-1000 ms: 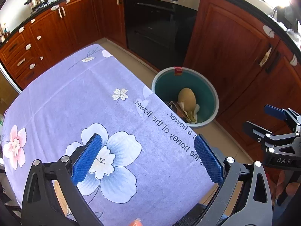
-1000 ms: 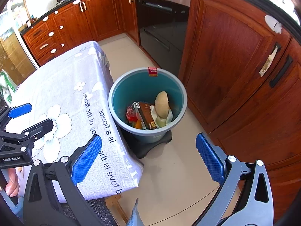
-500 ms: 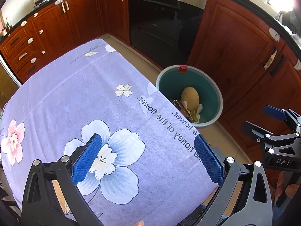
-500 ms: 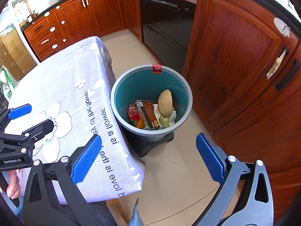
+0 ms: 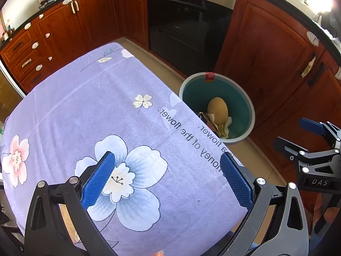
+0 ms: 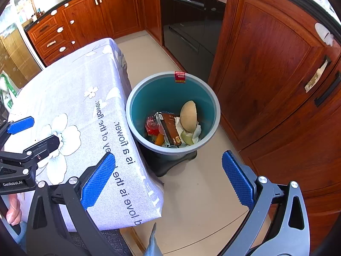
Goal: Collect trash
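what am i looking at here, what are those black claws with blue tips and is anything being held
No robot here: a person holds a two-fingered tool in each hand, with a camera on each looking along its fingers. One picture comes from the left hand-held gripper, above a table under a purple flowered tablecloth. The other comes from the right hand-held gripper, above the floor near a teal trash bin. Both are open and hold nothing. The bin holds trash: a tan rounded piece, a brown box, paper.

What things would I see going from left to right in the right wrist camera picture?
left gripper → purple flowered tablecloth → teal trash bin with trash in it → wooden cabinet door
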A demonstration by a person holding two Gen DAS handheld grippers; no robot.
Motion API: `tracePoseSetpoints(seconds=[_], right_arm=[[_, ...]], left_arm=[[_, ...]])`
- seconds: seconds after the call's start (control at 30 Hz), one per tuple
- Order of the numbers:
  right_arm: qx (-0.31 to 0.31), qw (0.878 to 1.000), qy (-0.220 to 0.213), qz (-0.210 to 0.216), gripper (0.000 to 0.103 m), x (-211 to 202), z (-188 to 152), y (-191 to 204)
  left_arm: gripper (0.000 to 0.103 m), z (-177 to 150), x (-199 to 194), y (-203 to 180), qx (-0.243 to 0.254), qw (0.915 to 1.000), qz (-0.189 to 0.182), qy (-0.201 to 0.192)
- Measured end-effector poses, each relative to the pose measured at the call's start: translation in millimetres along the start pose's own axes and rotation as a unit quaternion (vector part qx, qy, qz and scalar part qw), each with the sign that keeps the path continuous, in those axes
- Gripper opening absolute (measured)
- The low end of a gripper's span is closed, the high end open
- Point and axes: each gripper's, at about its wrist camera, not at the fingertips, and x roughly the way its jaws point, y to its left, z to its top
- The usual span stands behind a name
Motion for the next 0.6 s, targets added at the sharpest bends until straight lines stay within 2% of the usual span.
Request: tracePoseSetpoints(seconds=[0.6], right_arm=[[-0.003,1.0,0.0,-0.001,0.096,2.1,1.3,-0.8]], left_arm=[[0.099,-3.1,4.8,-2.3,0.0,1.0,0.002,0.004]])
